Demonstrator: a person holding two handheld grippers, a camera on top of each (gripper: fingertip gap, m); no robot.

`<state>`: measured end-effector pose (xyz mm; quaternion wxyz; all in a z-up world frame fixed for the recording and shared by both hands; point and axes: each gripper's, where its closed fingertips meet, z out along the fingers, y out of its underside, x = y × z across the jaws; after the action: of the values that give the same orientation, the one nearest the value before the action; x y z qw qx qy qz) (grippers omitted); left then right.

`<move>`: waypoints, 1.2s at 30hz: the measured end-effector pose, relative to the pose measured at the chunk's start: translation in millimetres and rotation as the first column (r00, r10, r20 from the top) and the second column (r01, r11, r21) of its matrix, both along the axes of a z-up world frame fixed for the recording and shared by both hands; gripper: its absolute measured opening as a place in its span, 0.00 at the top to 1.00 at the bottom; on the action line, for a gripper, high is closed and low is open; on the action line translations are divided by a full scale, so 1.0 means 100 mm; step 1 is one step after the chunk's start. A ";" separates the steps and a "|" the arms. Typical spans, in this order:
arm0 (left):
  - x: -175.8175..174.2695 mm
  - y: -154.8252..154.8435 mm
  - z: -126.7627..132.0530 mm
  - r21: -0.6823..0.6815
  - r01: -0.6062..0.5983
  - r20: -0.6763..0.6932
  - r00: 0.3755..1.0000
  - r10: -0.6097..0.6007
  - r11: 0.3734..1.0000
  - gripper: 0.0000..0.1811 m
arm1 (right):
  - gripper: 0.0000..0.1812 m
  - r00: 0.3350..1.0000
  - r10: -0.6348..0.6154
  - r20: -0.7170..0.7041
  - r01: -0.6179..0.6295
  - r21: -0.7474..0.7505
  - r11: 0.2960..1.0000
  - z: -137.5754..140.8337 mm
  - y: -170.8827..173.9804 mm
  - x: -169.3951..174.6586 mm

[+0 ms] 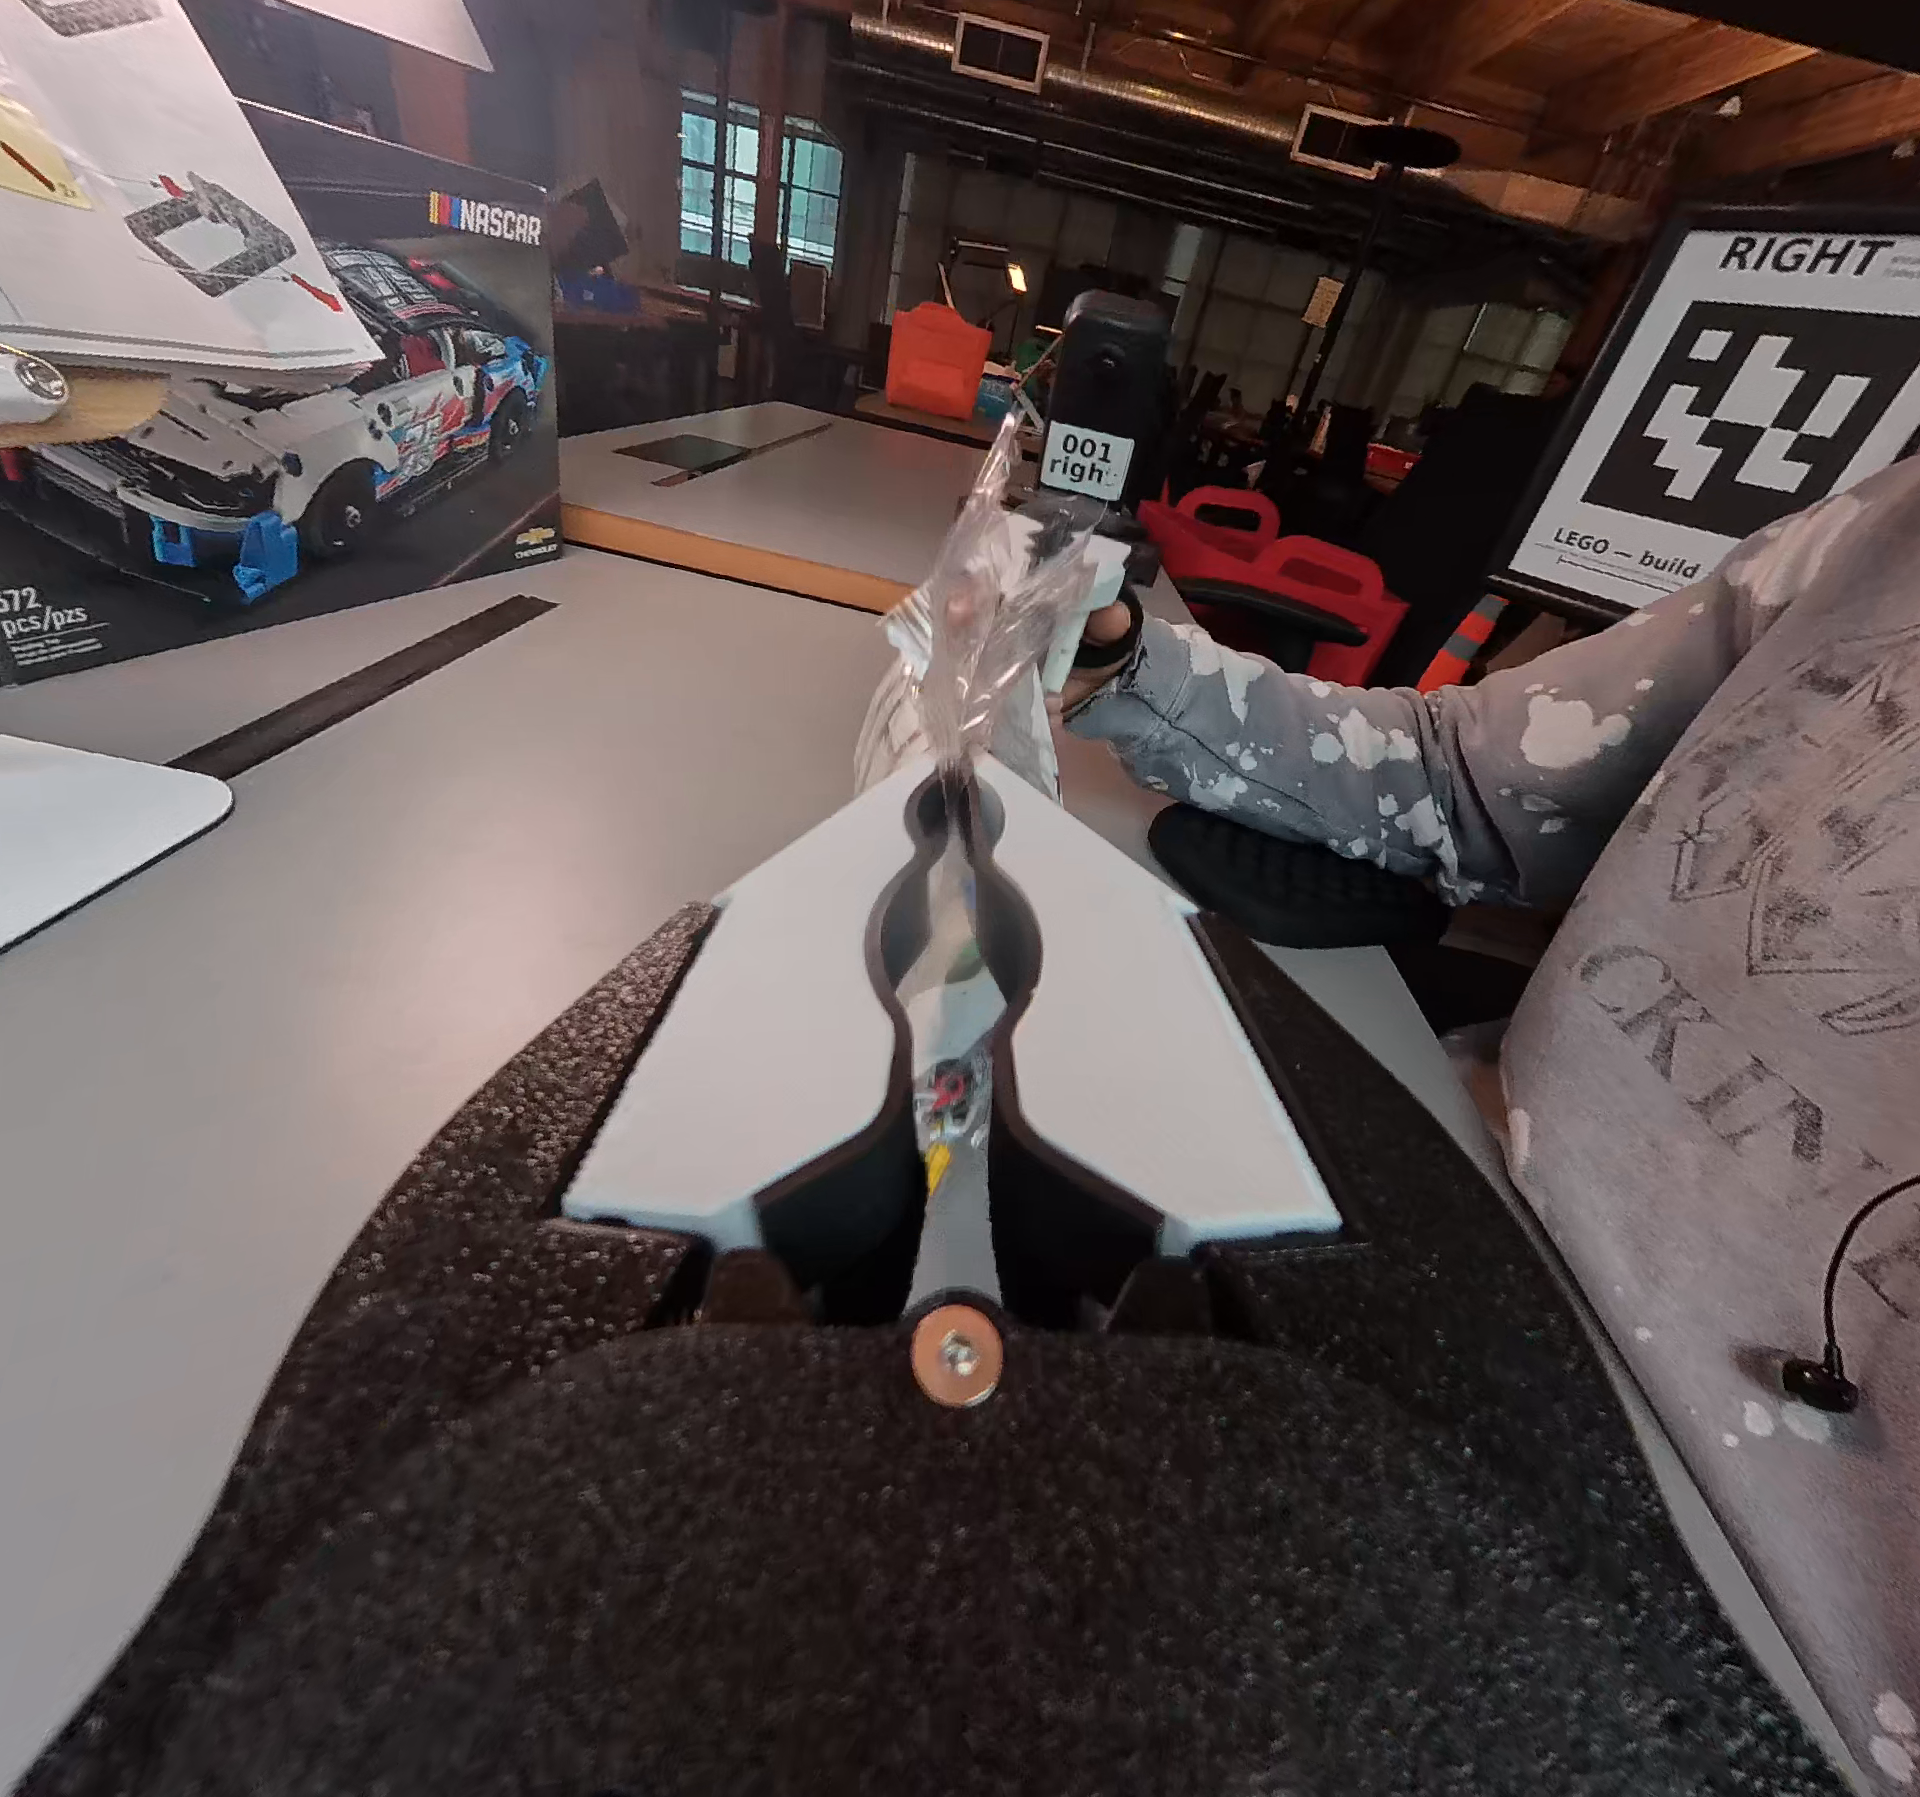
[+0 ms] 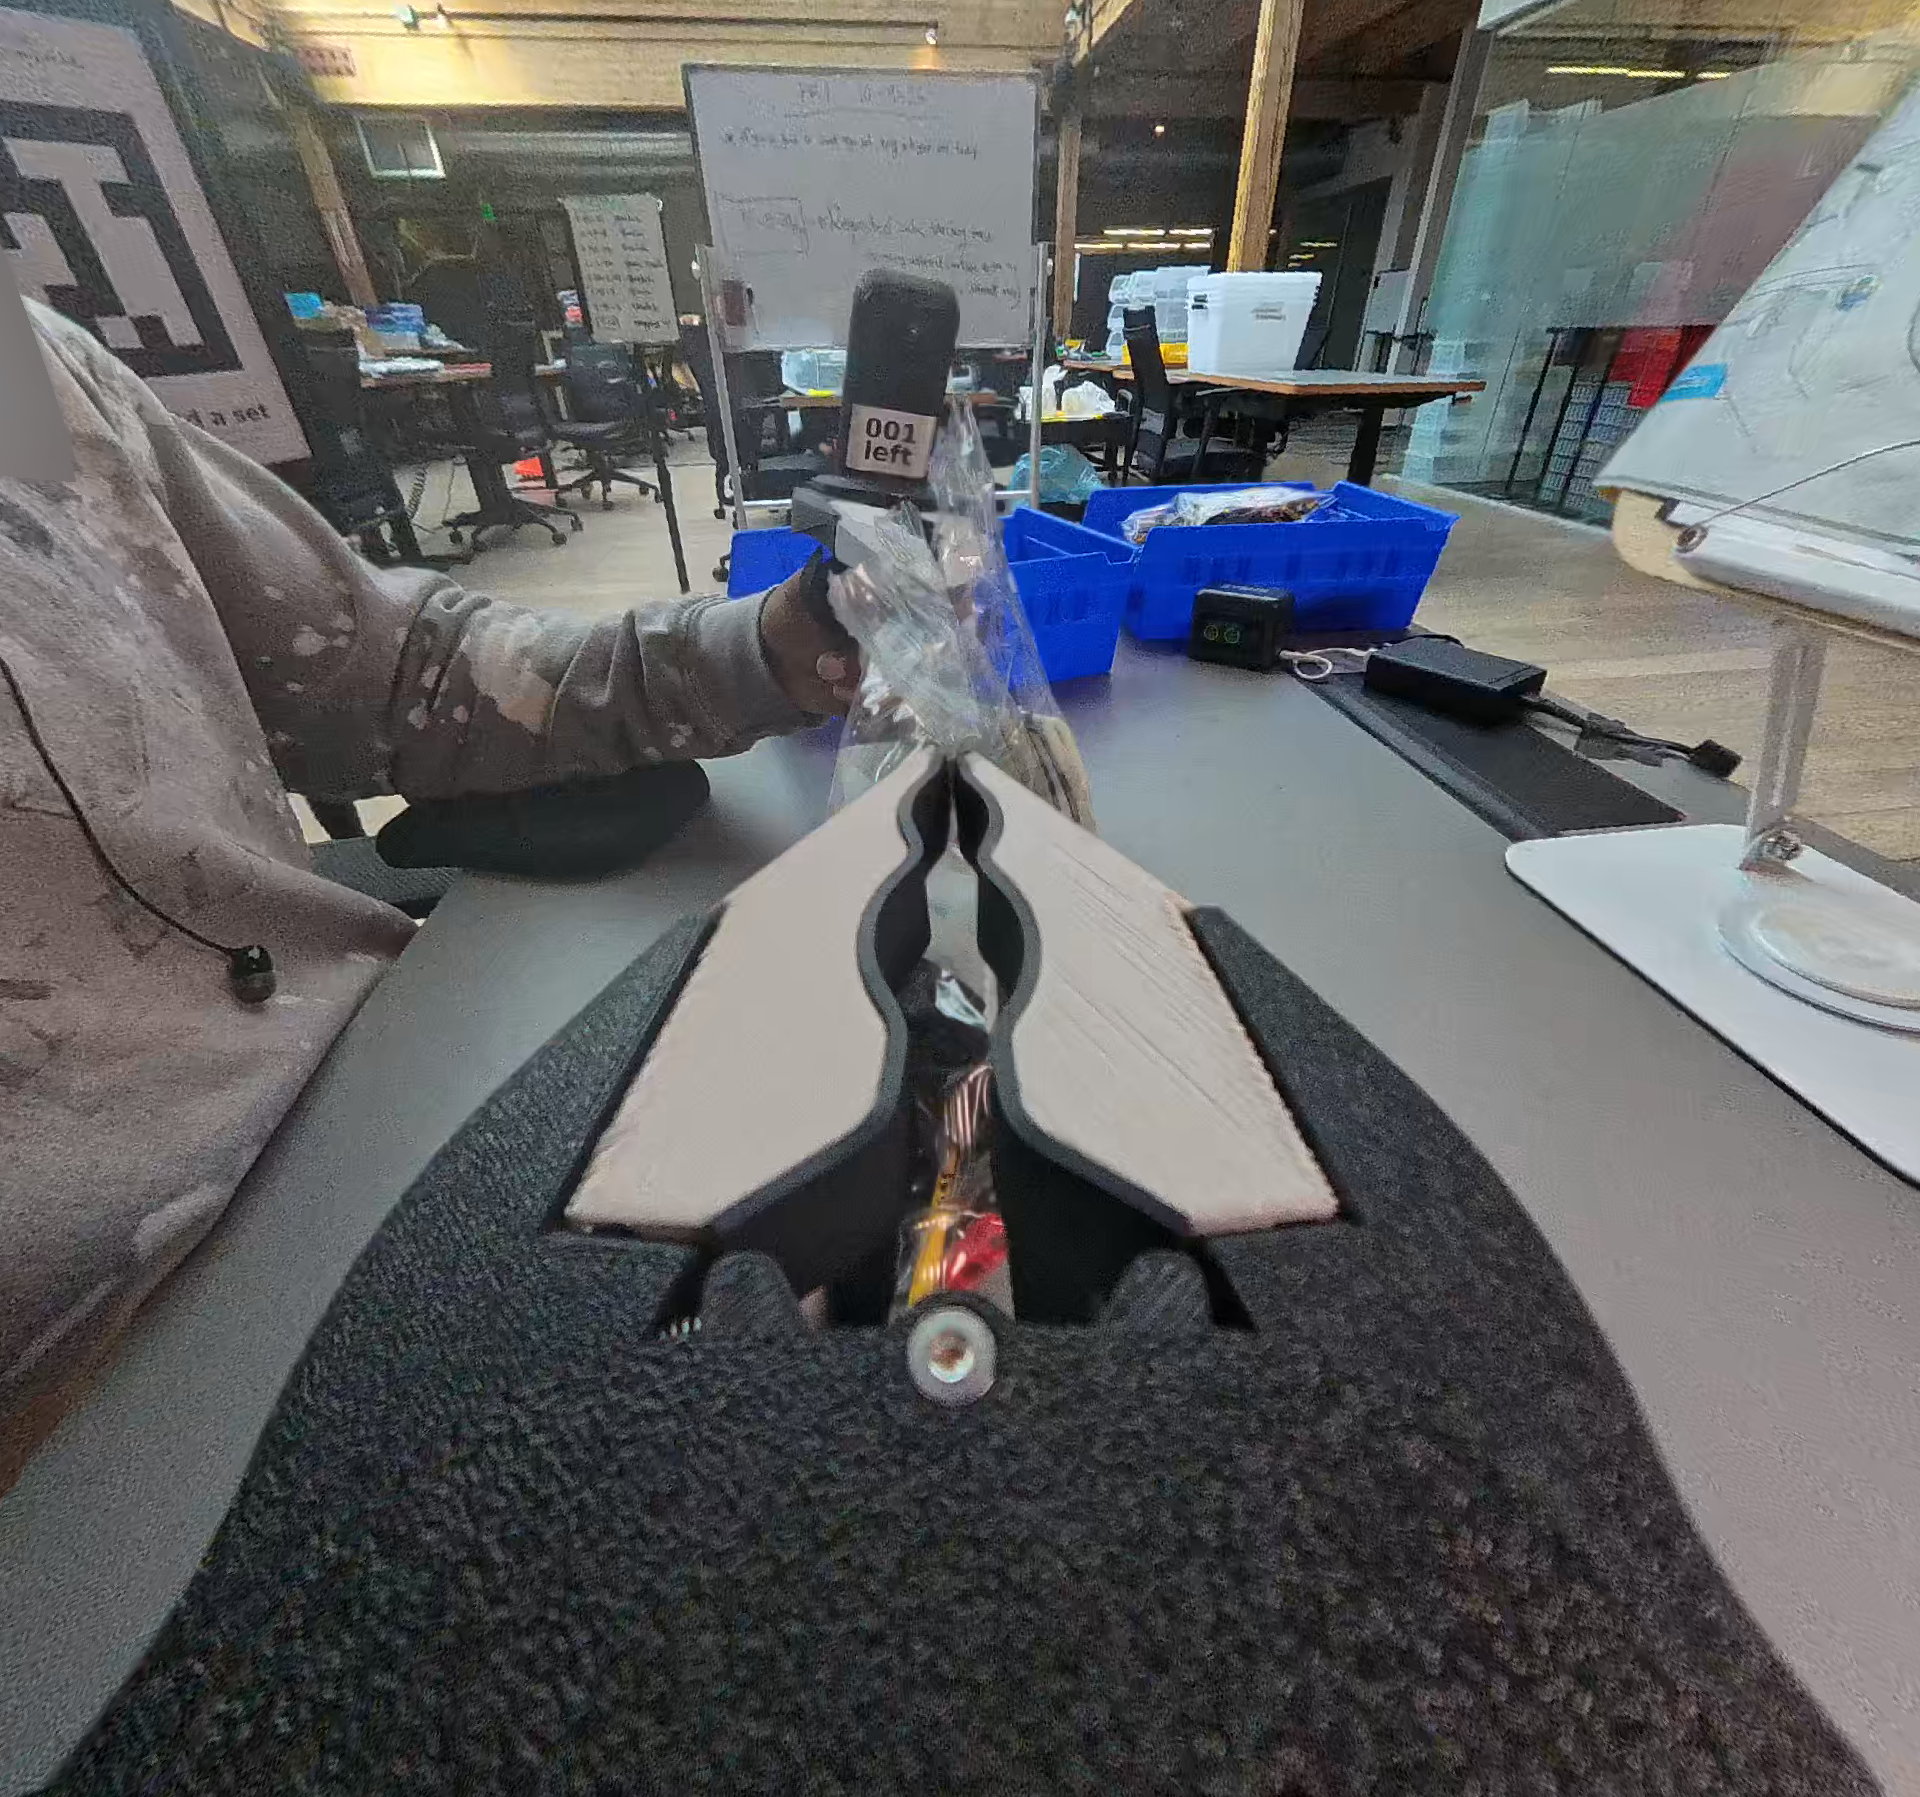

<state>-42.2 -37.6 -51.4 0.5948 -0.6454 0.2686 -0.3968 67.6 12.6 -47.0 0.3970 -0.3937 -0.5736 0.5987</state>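
A clear plastic bag (image 1: pixel 977 625) of small parts hangs above the grey surface (image 1: pixel 436 916), pinched from opposite sides by both grippers. The left gripper (image 1: pixel 954 791) and the right gripper (image 2: pixel 951 771) each have their fingers closed on the film. Only the left view shows the boxed car kit (image 1: pixel 312 417); only the right shows blue bins (image 2: pixel 1278 563) and a whiteboard (image 2: pixel 862 189).

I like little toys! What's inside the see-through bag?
The clear plastic bag, pinched by both grippers, left gripper and right gripper, holds small pieces: red, yellow and black bits show between the fingers. The crinkled plastic and the fingers hide the rest.
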 end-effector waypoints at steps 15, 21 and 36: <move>0.69 0.09 -1.19 -0.329 0.120 -0.323 0.918 -0.231 0.937 0.43 | 1.00 0.988 0.148 0.052 -0.144 -0.077 0.987 -0.25 -0.28 -0.07; 0.65 0.08 -1.28 -0.314 0.080 -0.460 0.859 -0.225 0.946 0.66 | 1.00 0.993 0.044 0.105 -0.053 0.085 0.995 -0.18 -0.14 0.10; 0.41 0.18 -1.10 -0.228 -0.021 -0.415 0.906 -0.078 0.973 0.68 | 1.00 0.974 -0.041 0.221 0.009 0.144 0.989 -0.48 -0.05 -0.12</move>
<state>-1.5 -19.5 -161.2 0.4392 -0.7755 0.3530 -0.2848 55.5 7.2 -94.9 0.3645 -0.4364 -0.6509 0.5030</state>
